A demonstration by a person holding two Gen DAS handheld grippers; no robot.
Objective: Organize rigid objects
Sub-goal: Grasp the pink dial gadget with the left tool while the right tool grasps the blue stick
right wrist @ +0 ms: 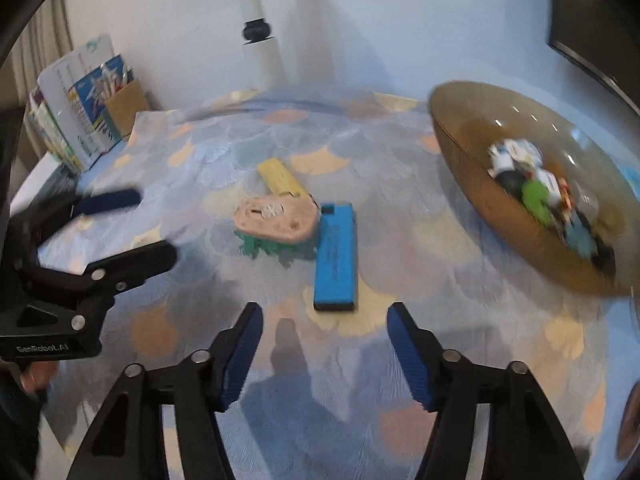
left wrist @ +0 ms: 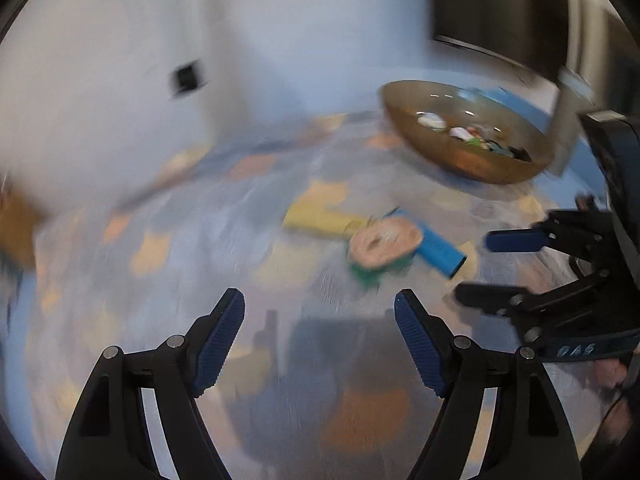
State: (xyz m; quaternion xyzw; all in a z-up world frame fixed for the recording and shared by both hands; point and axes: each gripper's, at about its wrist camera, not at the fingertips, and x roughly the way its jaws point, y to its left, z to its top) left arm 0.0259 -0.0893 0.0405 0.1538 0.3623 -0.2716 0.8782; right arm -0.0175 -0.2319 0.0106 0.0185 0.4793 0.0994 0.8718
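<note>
Leaning books (right wrist: 76,120), only in right-wrist view

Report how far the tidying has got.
Done: several small items already sit in the brown bowl. In hand: nothing; the left gripper and right gripper are both open and empty. Left: the blue block, yellow block and pink-and-green toy lie on the cloth.

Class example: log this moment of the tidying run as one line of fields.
left tongs: open, empty | right tongs: open, empty, above blue block | yellow block, pink-and-green toy: on cloth | bowl: partly filled
</note>
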